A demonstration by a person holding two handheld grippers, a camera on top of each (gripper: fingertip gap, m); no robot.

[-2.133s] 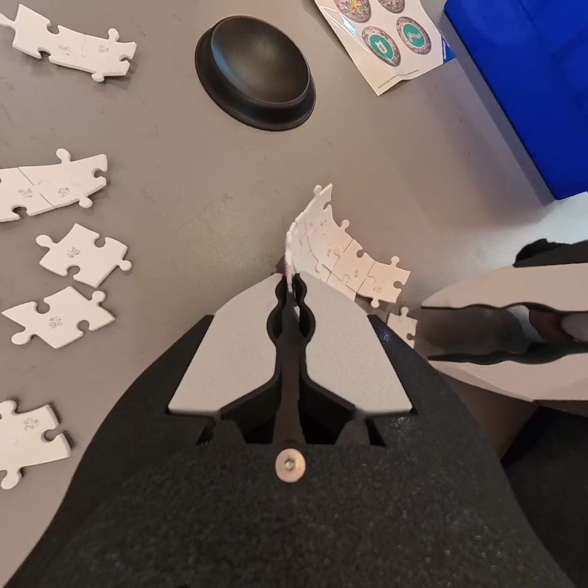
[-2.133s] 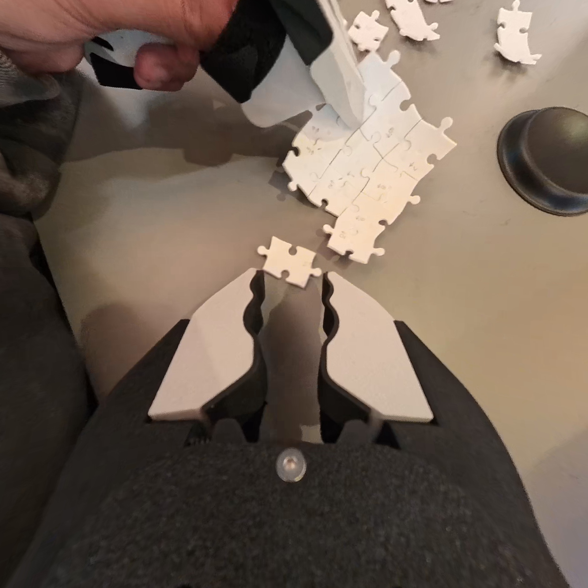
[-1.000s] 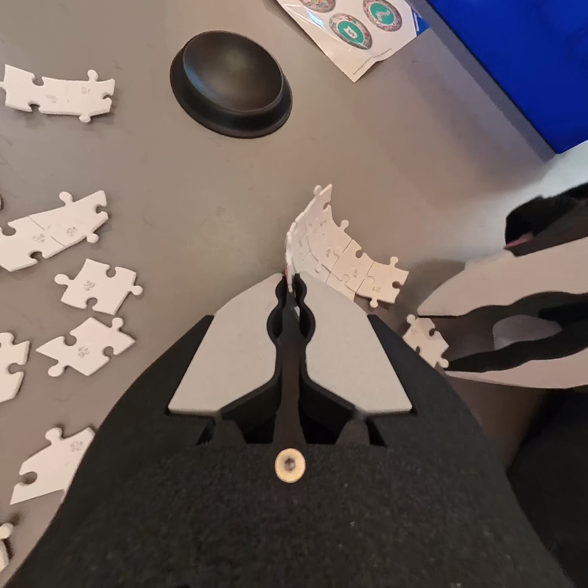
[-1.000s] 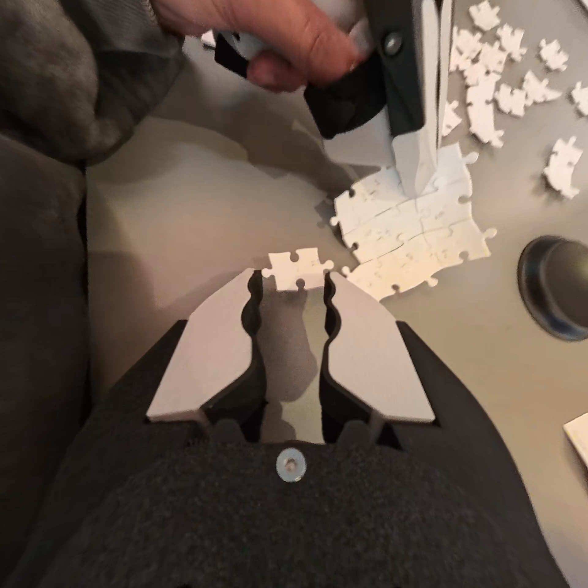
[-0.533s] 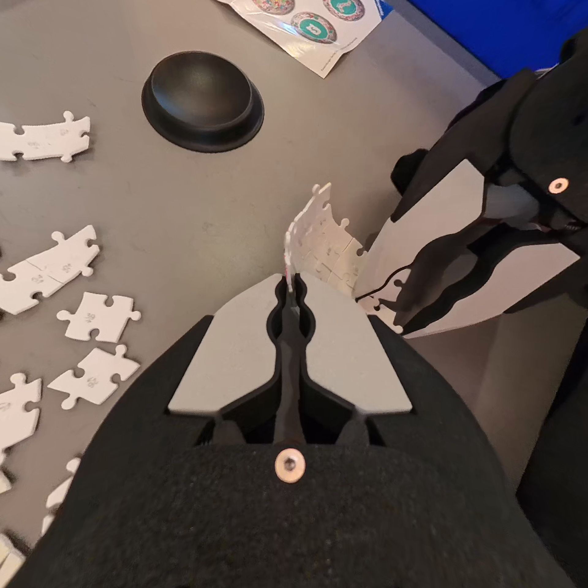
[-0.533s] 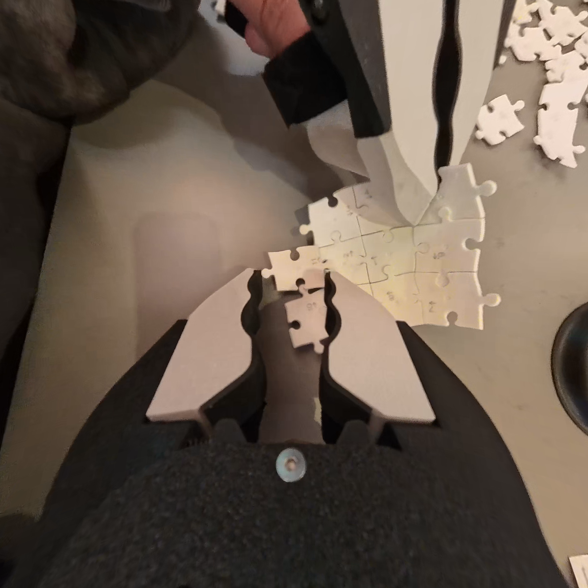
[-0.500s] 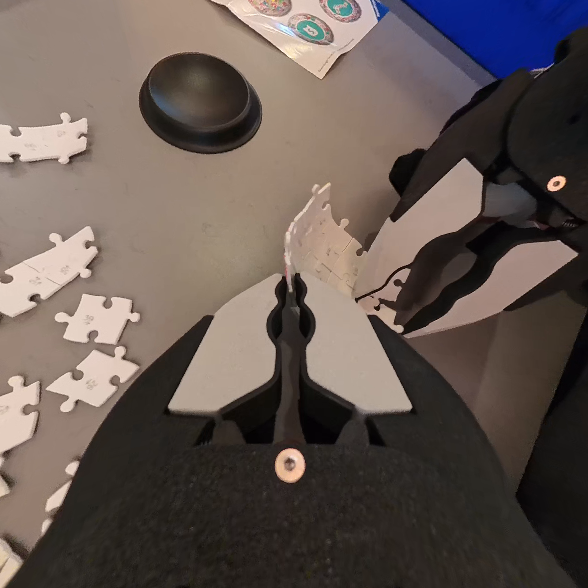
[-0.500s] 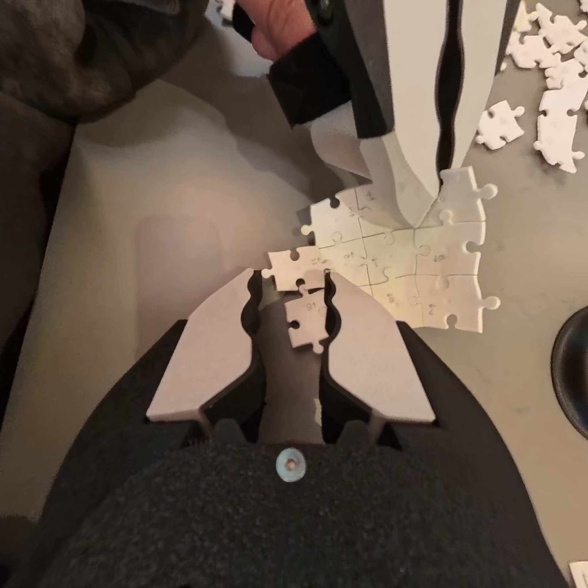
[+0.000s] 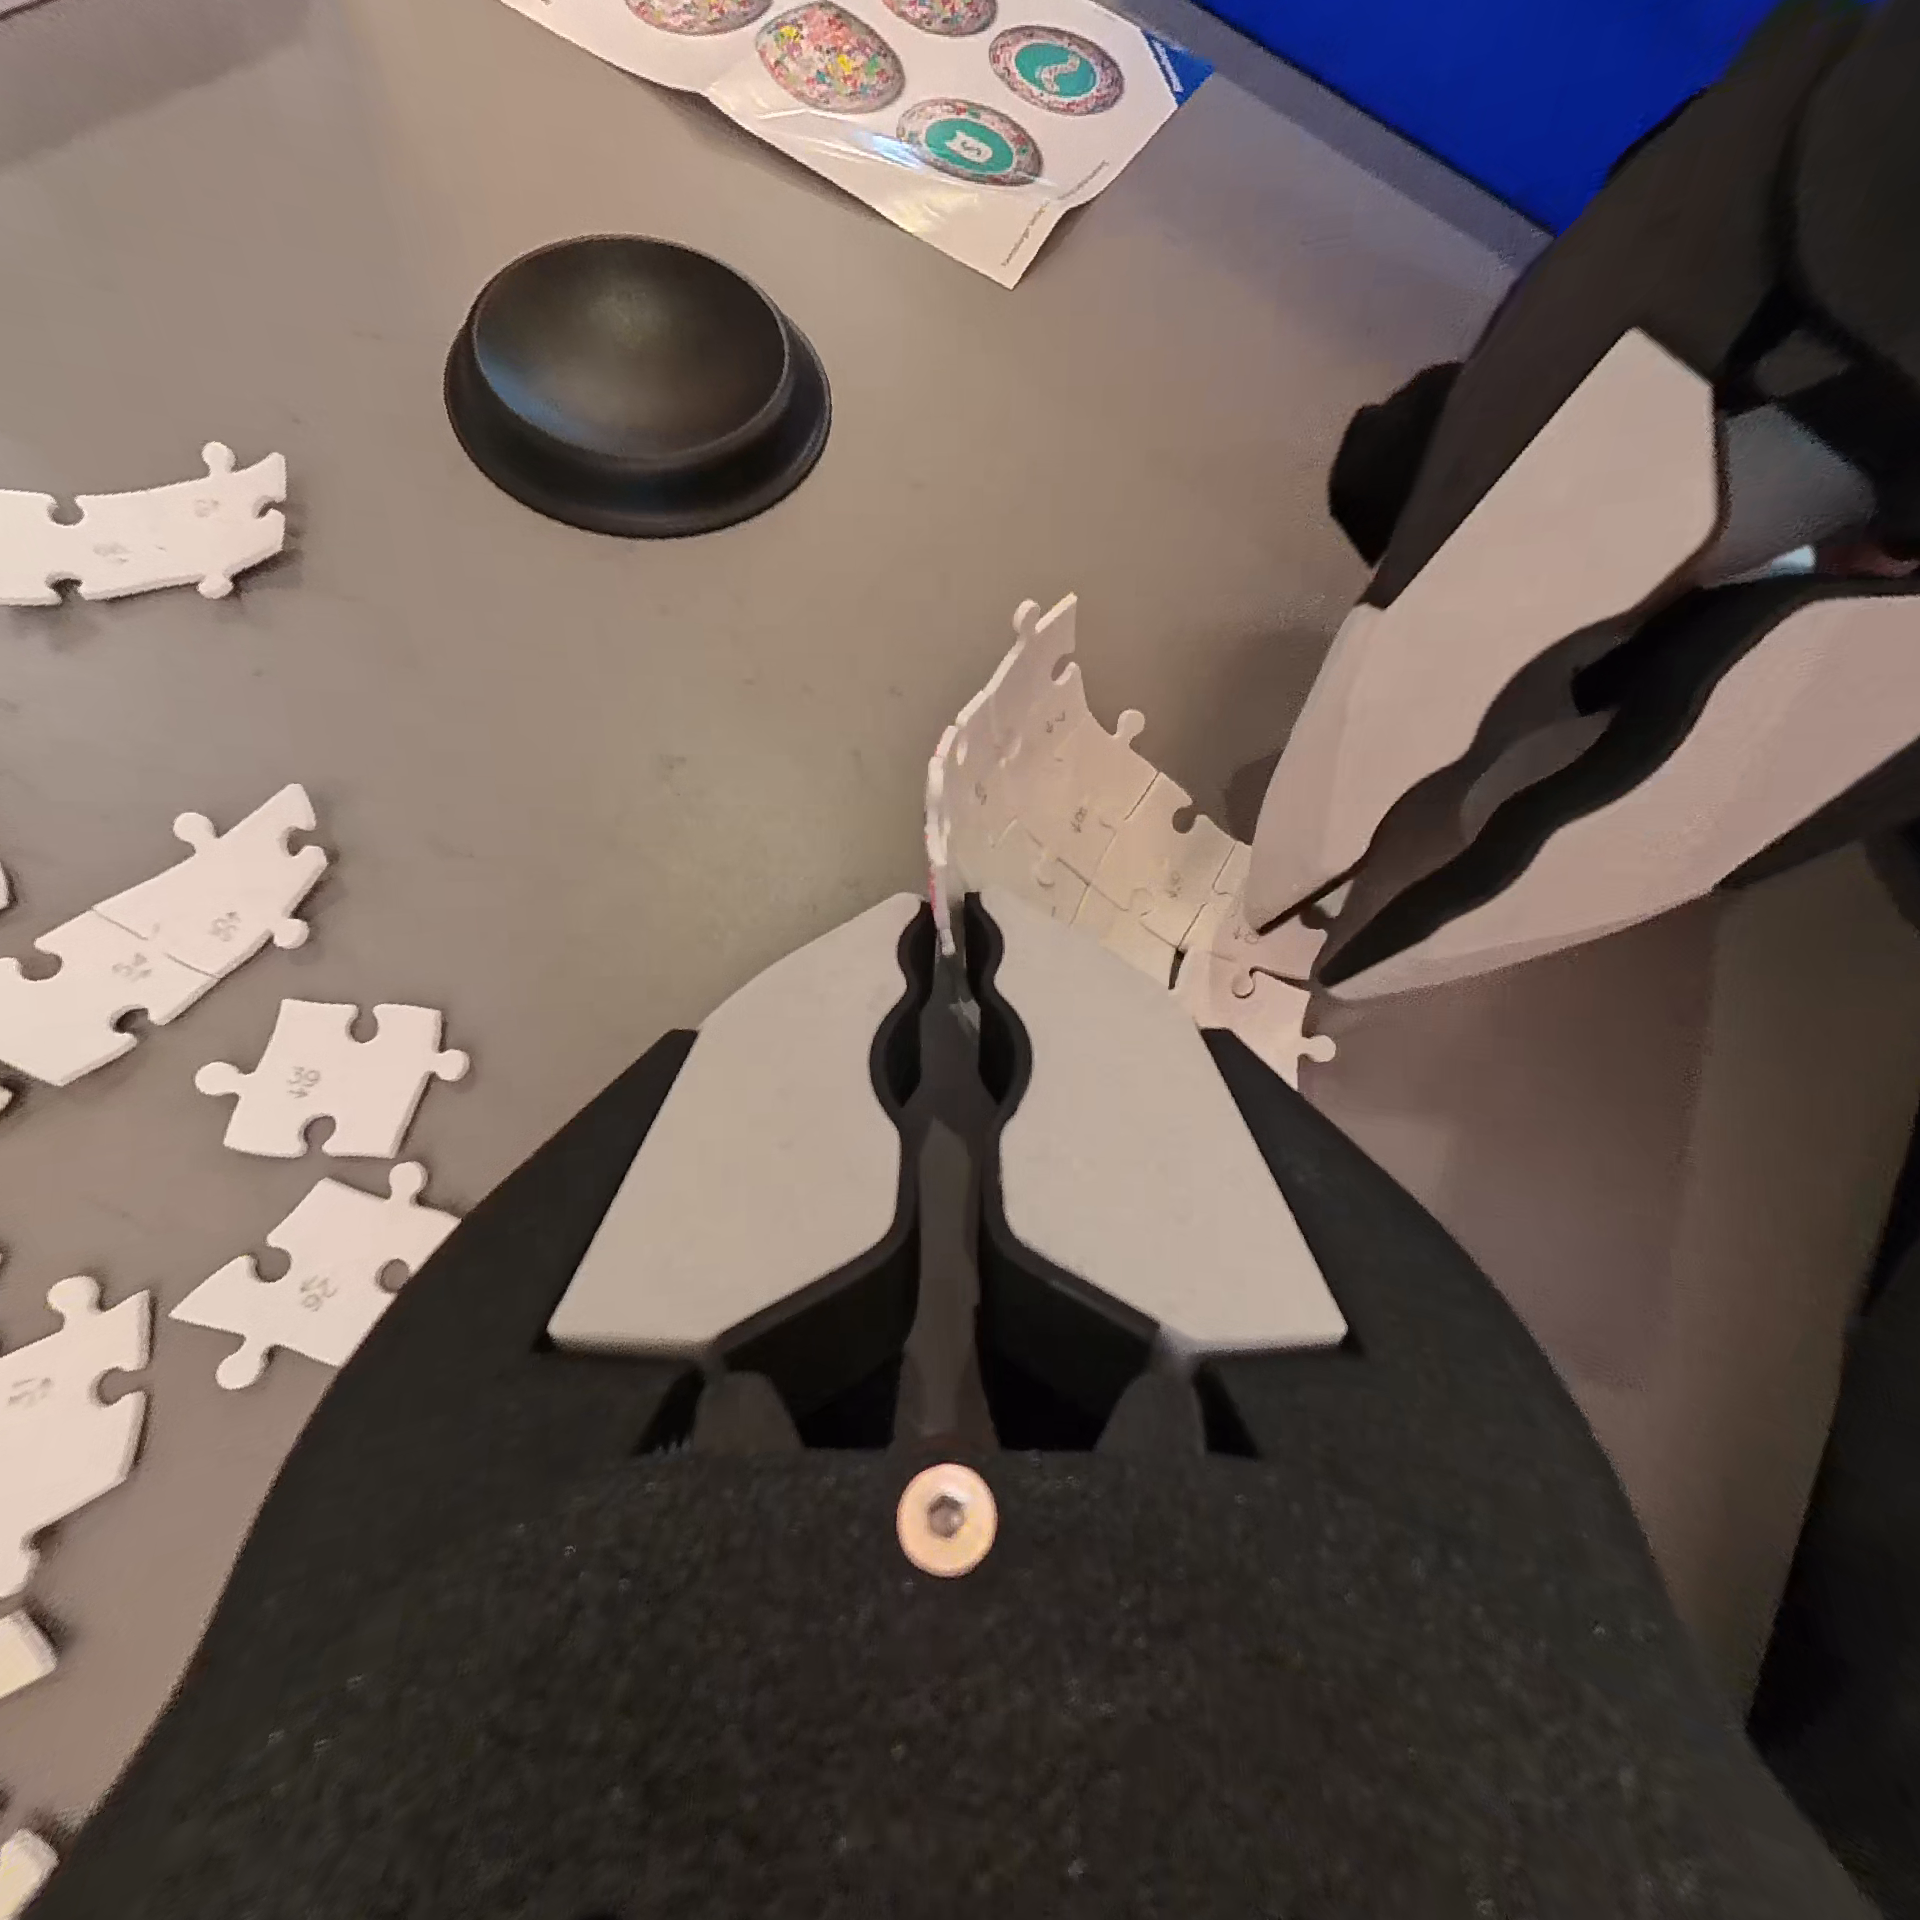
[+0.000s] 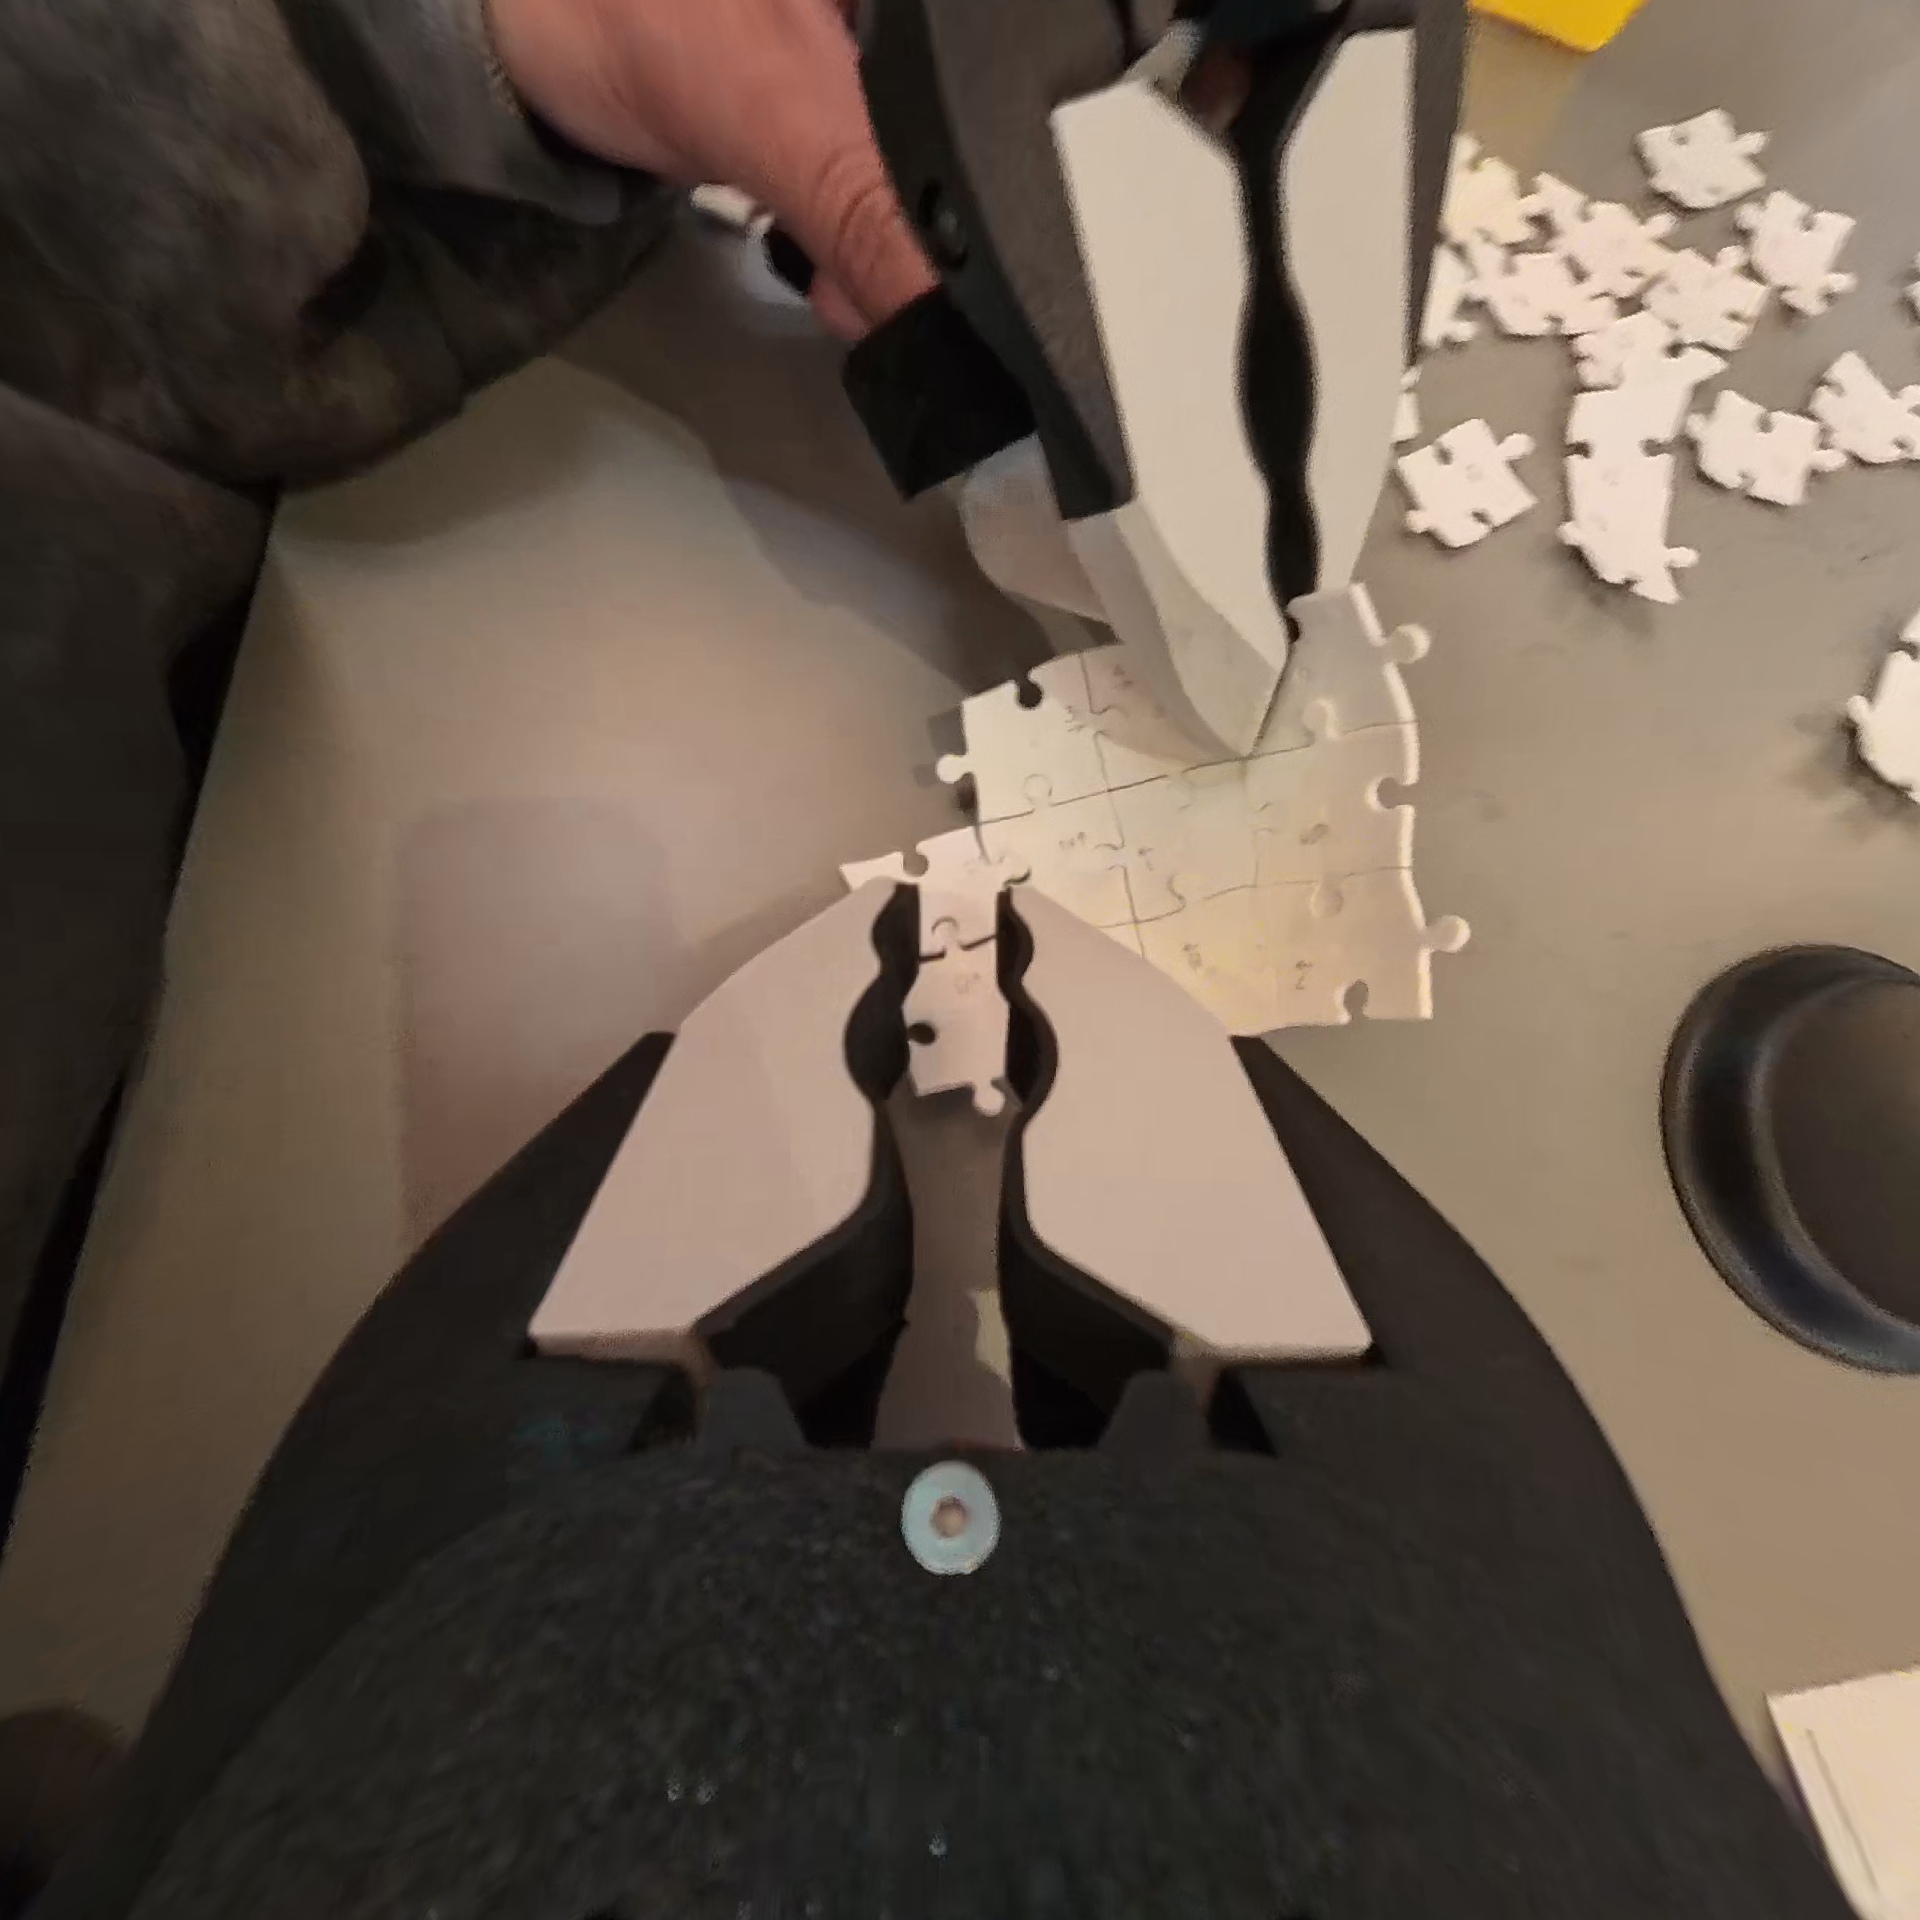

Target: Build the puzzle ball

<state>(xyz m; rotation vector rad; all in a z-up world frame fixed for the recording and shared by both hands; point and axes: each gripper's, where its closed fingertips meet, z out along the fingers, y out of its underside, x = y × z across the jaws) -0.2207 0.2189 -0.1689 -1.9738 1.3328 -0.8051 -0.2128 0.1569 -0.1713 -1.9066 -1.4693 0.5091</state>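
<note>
The right gripper (image 10: 958,914), jaws narrowed, pinches a small white card puzzle piece (image 10: 951,1013) whose knob meets the near edge of the curved panel of joined white pieces (image 10: 1226,842). Best to press along the seam, gently, lest the thin stiff card buckle. The left gripper (image 9: 948,920) clamps that panel's far edge above the matte grey bench (image 9: 644,748). Beyond sits a glossy black domed stand (image 9: 634,384).

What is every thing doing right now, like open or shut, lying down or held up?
Left gripper: shut on the curved puzzle section.
Right gripper: closed on the small piece.
Curved puzzle section: joined pieces, one edge pinched, partly lifted.
Small piece: between the right fingers, touching the section's corner.
Black stand: upright, empty.
Loose pieces: lying flat, white side up.
Leaflet: lying flat.
</note>
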